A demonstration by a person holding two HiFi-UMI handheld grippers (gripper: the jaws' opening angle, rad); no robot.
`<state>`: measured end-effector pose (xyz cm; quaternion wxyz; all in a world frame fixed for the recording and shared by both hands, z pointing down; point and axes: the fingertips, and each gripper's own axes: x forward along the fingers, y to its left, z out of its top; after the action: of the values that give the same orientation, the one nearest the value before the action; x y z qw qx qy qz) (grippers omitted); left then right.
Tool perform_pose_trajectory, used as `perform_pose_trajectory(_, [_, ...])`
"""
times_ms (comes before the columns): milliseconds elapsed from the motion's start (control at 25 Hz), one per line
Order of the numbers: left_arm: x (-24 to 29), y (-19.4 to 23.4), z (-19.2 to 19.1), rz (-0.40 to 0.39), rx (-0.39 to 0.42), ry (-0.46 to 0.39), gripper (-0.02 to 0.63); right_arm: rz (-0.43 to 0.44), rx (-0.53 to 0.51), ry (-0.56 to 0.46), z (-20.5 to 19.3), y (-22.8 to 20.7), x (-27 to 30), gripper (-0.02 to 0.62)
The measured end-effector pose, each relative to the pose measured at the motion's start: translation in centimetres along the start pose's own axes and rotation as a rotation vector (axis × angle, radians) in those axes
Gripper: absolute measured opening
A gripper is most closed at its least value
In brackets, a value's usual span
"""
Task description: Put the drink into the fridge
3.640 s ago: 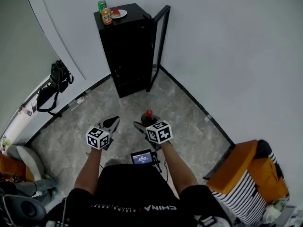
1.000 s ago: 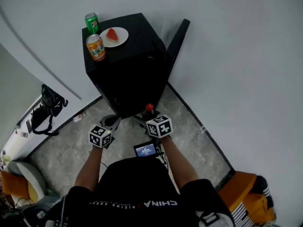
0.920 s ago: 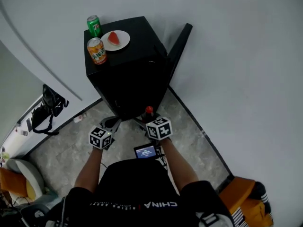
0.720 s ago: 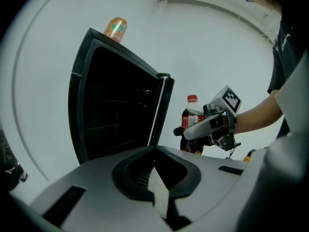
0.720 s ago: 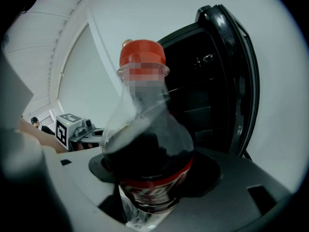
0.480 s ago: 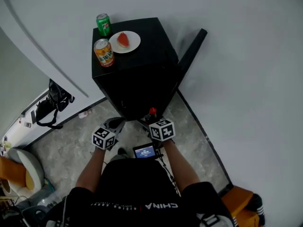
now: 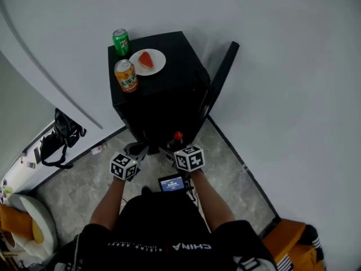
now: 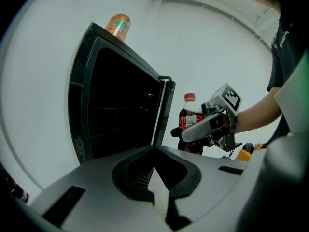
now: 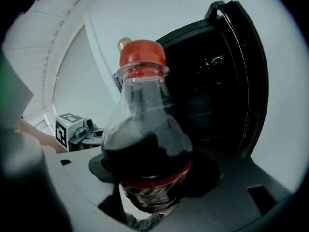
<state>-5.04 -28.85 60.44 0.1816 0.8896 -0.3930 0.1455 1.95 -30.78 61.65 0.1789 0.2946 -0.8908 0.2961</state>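
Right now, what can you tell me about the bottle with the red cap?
The bottle is clear plastic, with a red screw cap and a red label round its middle. Dark drink fills it up to the shoulder. It stands upright, with its lower body clamped between the jaws of the right hand-held gripper. Nothing else seems to touch it. It is held just in front of the open black fridge, not yet inside.

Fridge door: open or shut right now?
Open. The door stands swung out from the fridge, and the left gripper view shows its dark shelved interior.
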Motion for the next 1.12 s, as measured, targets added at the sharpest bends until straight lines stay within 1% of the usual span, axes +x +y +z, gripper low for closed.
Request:
perform_pose_trajectory(240, [0.1, 0.1, -0.6, -0.016, -0.008, 0.004, 0.011, -0.023, 0.018, 0.003, -0.5, -0.3, -0.3, 0.319])
perform_pose_trajectory(520, [0.2, 0.1, -0.8, -0.016, -0.018, 0.002, 0.011, -0.018, 0.009, 0.018, -0.8, -0.3, -0.1, 0.319])
perform_pose_trajectory(800, [0.4, 0.2, -0.8, -0.002, -0.023, 0.010, 0.011, -0.001, 0.006, 0.037, -1.1, -0.7, 0.2, 0.319])
perform_pose_trajectory(960, [0.9, 0.0, 0.0, 0.003, -0.021, 0.001, 0.011, 0.006, -0.007, 0.051, -1.1, -1.1, 0.4, 0.319])
perform_pose_trajectory(1120, [2.3, 0.7, 1.0, 0.044, -0.007, 0.003, 0.011, 0.000, -0.038, 0.061, -0.3, -1.9, 1.2, 0.319])
